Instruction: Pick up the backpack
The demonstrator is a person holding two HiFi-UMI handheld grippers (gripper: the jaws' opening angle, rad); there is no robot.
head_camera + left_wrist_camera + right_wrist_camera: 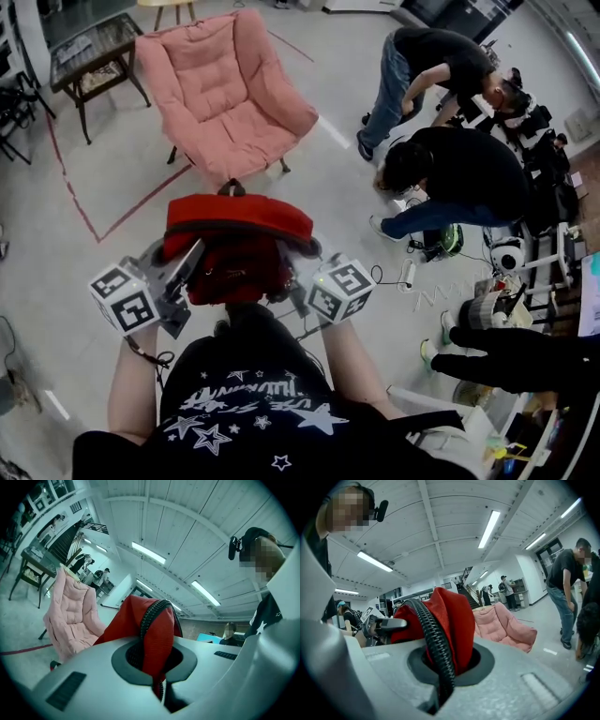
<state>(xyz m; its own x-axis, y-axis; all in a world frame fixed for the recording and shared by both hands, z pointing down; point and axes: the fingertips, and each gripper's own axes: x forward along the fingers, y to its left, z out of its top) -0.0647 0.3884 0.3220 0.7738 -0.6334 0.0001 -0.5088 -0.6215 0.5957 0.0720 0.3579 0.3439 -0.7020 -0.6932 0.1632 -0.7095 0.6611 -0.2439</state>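
Observation:
The red backpack hangs in the air in front of the person, held between both grippers, above the floor near the pink chair. My left gripper is shut on the pack's left side; in the left gripper view red fabric and a black zipper are pinched in the jaws. My right gripper is shut on the right side, where red fabric and a zipper are clamped. Both grippers point roughly level.
A pink cushioned chair stands just beyond the backpack. A dark side table is at the far left. Two people bend over at the right, near cables and equipment. Red tape lines mark the floor.

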